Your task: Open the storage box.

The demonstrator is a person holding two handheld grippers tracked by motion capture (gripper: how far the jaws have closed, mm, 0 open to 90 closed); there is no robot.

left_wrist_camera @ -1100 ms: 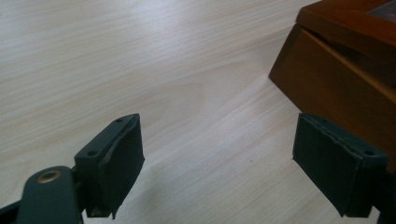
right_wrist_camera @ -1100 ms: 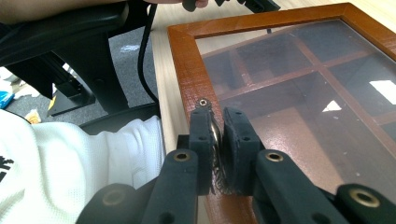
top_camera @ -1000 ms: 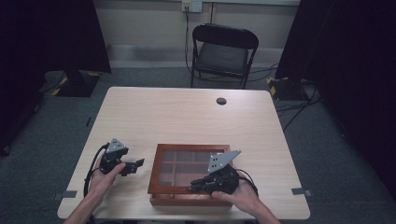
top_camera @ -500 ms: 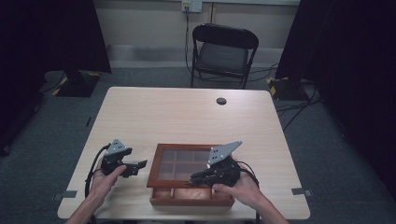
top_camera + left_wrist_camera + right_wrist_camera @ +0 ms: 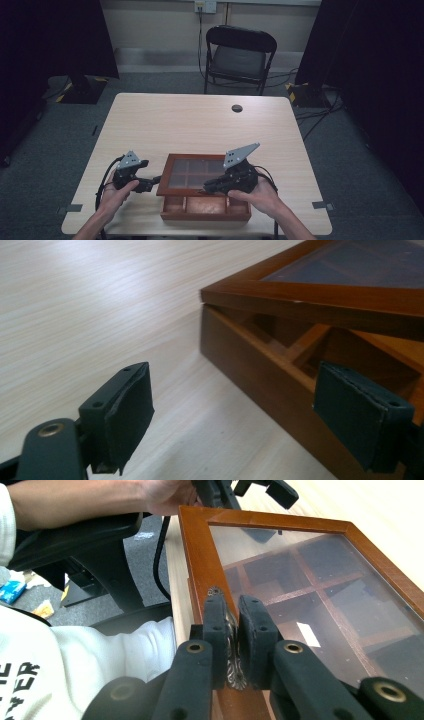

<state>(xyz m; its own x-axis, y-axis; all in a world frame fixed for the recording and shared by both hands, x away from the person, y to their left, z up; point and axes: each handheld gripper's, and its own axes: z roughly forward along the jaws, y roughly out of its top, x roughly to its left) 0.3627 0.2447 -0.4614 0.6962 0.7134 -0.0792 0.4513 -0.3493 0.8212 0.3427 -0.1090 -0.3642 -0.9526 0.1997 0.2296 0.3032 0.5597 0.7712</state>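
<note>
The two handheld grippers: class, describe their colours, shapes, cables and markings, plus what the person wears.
Both the left gripper and the right gripper are black, each topped by a grey three-cornered plate and trailing a black cable. The jaws carry flat, dark, stitched pads and brass-coloured rivets. The person wears a white sleeve with dark lettering; the forearms are bare.

1. The only lettering that showed was on the person's white sleeve (image 5: 60, 680), at the lower left of the right gripper view: dark block capitals in two rows, cut off by the frame edge
2. The upper row ended in what looked like "E", the lower in "ER"; the full words could not be made out
3. A small white label (image 5: 305, 634) inside the wooden box (image 5: 200, 565) was too blurred to read
</note>
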